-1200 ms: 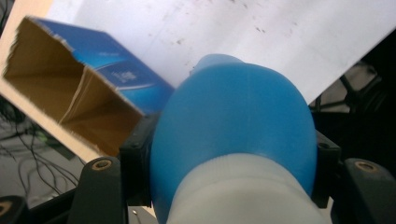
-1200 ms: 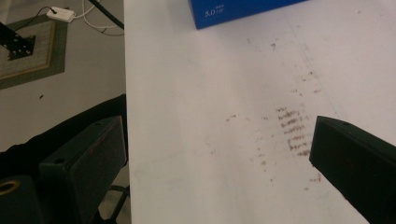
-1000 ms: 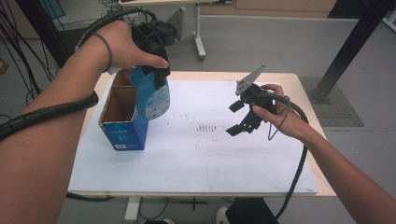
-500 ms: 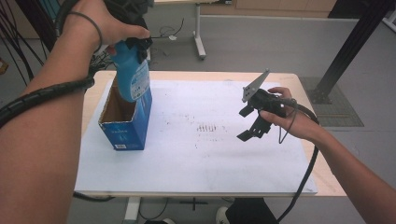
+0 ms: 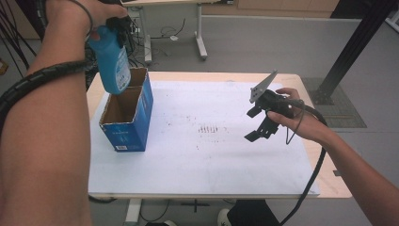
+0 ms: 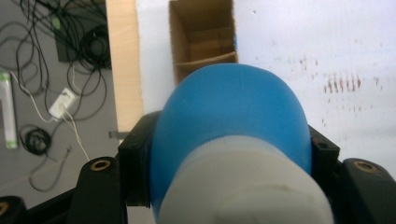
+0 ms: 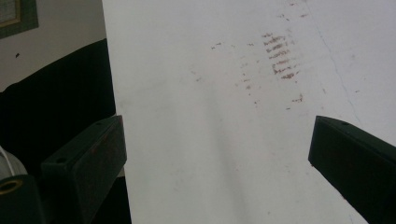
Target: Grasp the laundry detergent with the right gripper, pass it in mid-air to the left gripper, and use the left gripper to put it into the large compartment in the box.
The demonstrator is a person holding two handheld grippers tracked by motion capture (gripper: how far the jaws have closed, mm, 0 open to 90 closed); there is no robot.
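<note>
1. High view: the left gripper [image 5: 113,26] is clamped on a blue bottle [image 5: 112,63] with a white cap, holding it in the air above the open blue cardboard box [image 5: 128,117]; the bottle's base hangs just over the box's rear compartment, tilted slightly.
2. Left gripper view: the bottle [image 6: 231,114] sits between the two black jaws, which press on either side just below the cap; beyond it the box [image 6: 203,39] shows its inner divider and empty compartments.
3. The box stands at the left of the white-covered desk [image 5: 211,160]; faint brown marks dot the sheet near the middle.
4. The right gripper [image 5: 258,123] hovers over the right half of the desk with its jaws apart, holding nothing.
5. Judged advice: keep the grip firm near the neck; move the bottle straight, without swinging its base against the cardboard rim; steady the light box with the free gripper if it shifts.
</note>
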